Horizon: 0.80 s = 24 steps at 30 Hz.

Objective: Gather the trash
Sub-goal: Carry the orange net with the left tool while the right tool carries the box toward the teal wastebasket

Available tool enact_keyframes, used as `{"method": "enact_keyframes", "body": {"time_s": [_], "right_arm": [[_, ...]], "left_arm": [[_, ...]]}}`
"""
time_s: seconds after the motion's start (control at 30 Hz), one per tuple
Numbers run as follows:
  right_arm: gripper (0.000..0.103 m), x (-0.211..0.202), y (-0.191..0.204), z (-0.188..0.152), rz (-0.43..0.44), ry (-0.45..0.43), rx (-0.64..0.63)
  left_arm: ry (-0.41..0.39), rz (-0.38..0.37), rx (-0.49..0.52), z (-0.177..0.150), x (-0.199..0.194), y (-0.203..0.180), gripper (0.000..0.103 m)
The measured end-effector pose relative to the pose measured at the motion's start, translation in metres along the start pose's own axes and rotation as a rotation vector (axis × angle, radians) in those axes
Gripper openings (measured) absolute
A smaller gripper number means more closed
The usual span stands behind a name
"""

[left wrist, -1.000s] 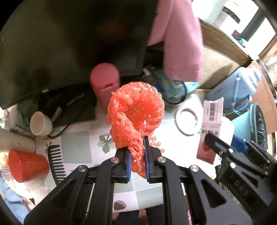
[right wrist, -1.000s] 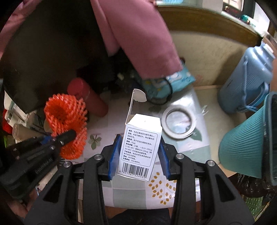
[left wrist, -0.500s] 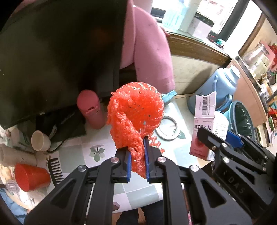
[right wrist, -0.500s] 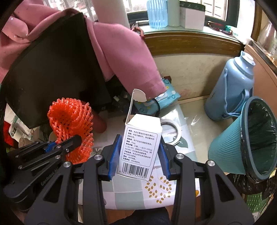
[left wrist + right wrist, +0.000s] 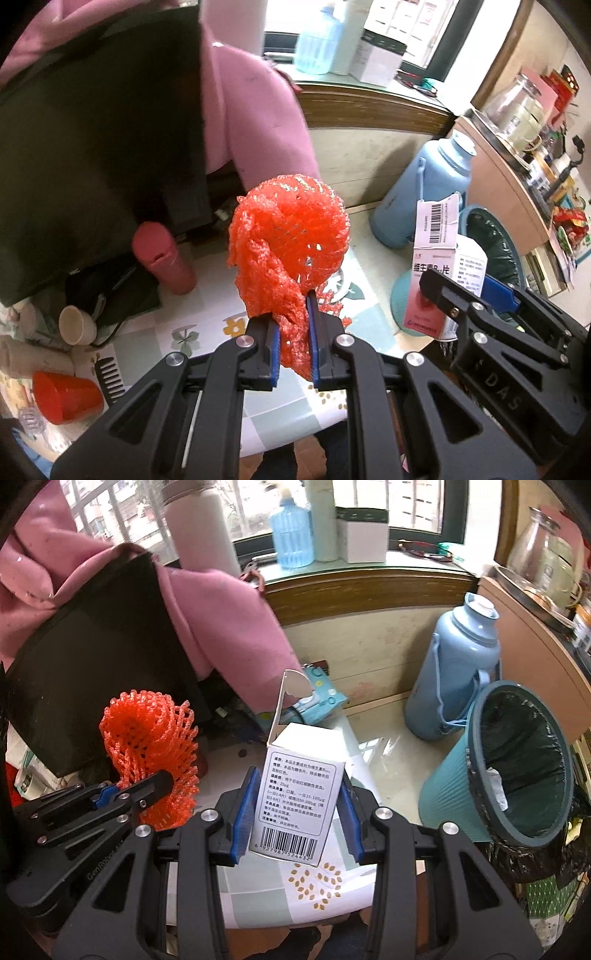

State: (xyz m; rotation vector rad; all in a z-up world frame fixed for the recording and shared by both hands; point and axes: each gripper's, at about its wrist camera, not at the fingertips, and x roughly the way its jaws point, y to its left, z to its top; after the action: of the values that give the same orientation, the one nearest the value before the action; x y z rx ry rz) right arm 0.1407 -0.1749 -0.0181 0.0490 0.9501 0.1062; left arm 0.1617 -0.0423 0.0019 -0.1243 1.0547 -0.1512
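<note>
My left gripper [image 5: 291, 332] is shut on an orange foam fruit net [image 5: 288, 236] and holds it up above the table. The net also shows in the right wrist view [image 5: 147, 746]. My right gripper [image 5: 297, 812] is shut on a white medicine box [image 5: 299, 794] with a barcode and an open top flap. The box also shows in the left wrist view [image 5: 443, 273], at the right. A teal trash bin [image 5: 517, 760] with a black liner stands on the floor to the right of the table, below gripper height.
A tiled tablecloth [image 5: 207, 332] covers the table. On it are a pink bottle [image 5: 162, 254], a small cup [image 5: 75, 325], a black comb [image 5: 109, 380] and an orange cup [image 5: 66, 398]. A black monitor draped with pink cloth [image 5: 229, 616] stands behind. A blue thermos [image 5: 454, 672] stands near the bin.
Both grippers have risen and pulled back from the table with their loads still held. The bin, the thermos and the window sill have come into view.
</note>
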Motion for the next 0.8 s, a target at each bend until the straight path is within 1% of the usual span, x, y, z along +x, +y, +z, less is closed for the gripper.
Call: {"method": "enact_keyframes", "body": {"time_s": [0.27,0.53,0.8], "right_arm": [[0.042,-0.009,-0.050,0.006,-0.010,-0.020,0.042],[0.042,-0.021,-0.123,0.017,-0.019,-0.037,0.082],[0.042,-0.028,-0.200,0.019,-0.038,-0.034,0.140]], "left_arm": [[-0.008,-0.013,0.056,0.010,0.006,-0.051,0.012],[-0.018,-0.017,0.109,0.025,0.013,-0.119,0.012],[0.001,-0.041,0.165,0.037,0.033,-0.192,0.012]]}}
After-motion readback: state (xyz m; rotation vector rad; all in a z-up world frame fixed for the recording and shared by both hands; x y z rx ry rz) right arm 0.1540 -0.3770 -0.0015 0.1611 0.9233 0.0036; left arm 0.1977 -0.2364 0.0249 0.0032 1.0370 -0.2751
